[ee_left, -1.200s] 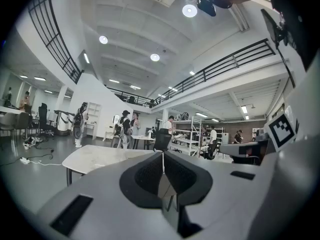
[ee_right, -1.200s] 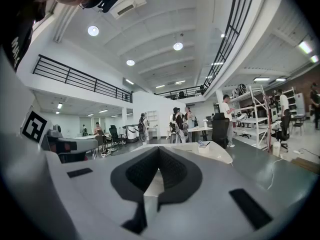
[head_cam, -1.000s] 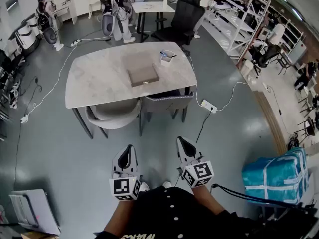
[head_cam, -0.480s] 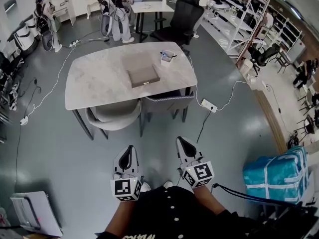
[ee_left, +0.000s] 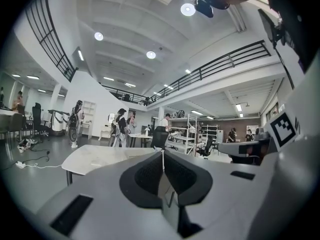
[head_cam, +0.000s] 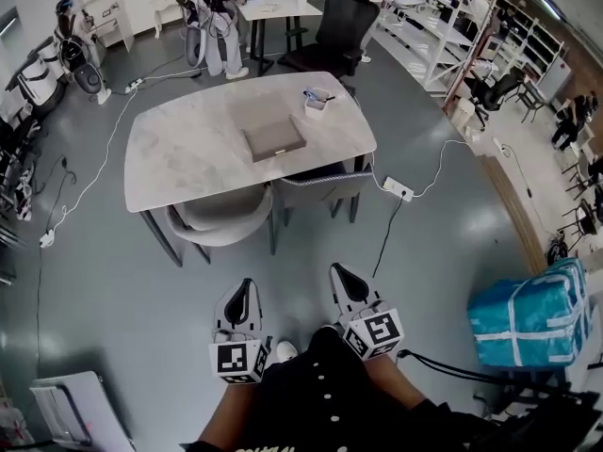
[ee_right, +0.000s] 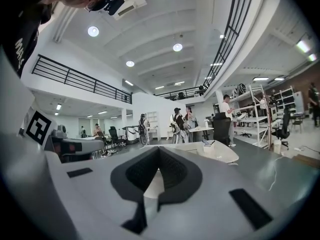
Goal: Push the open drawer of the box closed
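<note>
two grippers are held low in front of a person's black buttoned top (head_cam: pixel 320 398), each with one marker cube at its back. the left gripper (head_cam: pixel 243 286) has its tongs pressed together with nothing between them, and its own view shows the two dark pads meeting in one thin line (ee_left: pixel 162 156). the right gripper (head_cam: pixel 341 273) is the same, pads together and empty (ee_right: pixel 159 156). both point across bare grey floor toward one pale marble-topped table (head_cam: pixel 184 163), well apart from it. two grey chairs are tucked under its near edge, one on the left (head_cam: pixel 215 219) and one on the right (head_cam: pixel 320 188). on the tabletop lies one flat brown box (head_cam: pixel 273 138), about mid-table; from here i can't make out how far its drawer stands out. one small white tub (head_cam: pixel 317 101) sits near the far right corner. off to the right, one blue wrapped bundle (head_cam: pixel 532 314) rests on the floor. beyond the table stand one black office chair (head_cam: pixel 334 26) and a smaller white table (head_cam: pixel 273 8).
</note>
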